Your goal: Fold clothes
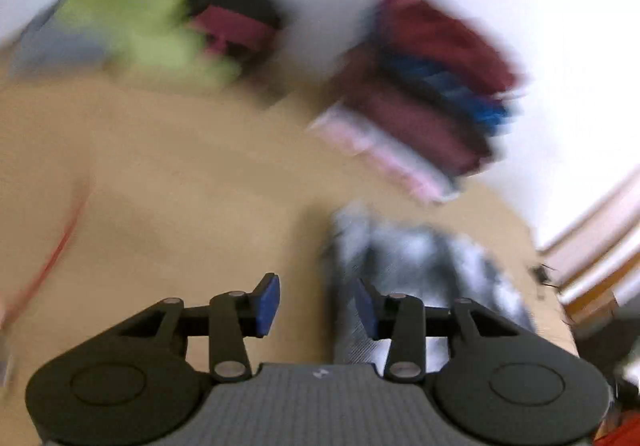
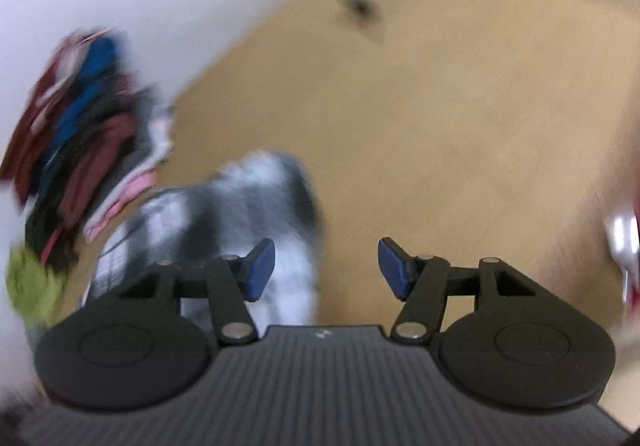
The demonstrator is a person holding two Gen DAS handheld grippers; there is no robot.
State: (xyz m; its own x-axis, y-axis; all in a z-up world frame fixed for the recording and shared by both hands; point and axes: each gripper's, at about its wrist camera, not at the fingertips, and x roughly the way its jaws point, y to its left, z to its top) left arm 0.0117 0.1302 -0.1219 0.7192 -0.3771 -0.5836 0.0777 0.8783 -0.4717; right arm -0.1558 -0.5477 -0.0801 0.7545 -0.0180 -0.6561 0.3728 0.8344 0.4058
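Observation:
Both views are motion-blurred. A grey, black and white garment (image 1: 424, 266) lies crumpled on the tan table (image 1: 180, 174), just ahead and to the right of my left gripper (image 1: 318, 306), which is open and empty. The garment also shows in the right wrist view (image 2: 240, 206), ahead and to the left of my right gripper (image 2: 326, 270), which is open and empty above the tabletop (image 2: 440, 126).
A stack of folded clothes in maroon, blue and pink (image 1: 424, 86) sits at the back right; it also shows at the left of the right wrist view (image 2: 84, 134). A green garment (image 1: 140, 18) and a black-and-maroon one (image 1: 236, 22) lie at the back left. A white wall stands behind.

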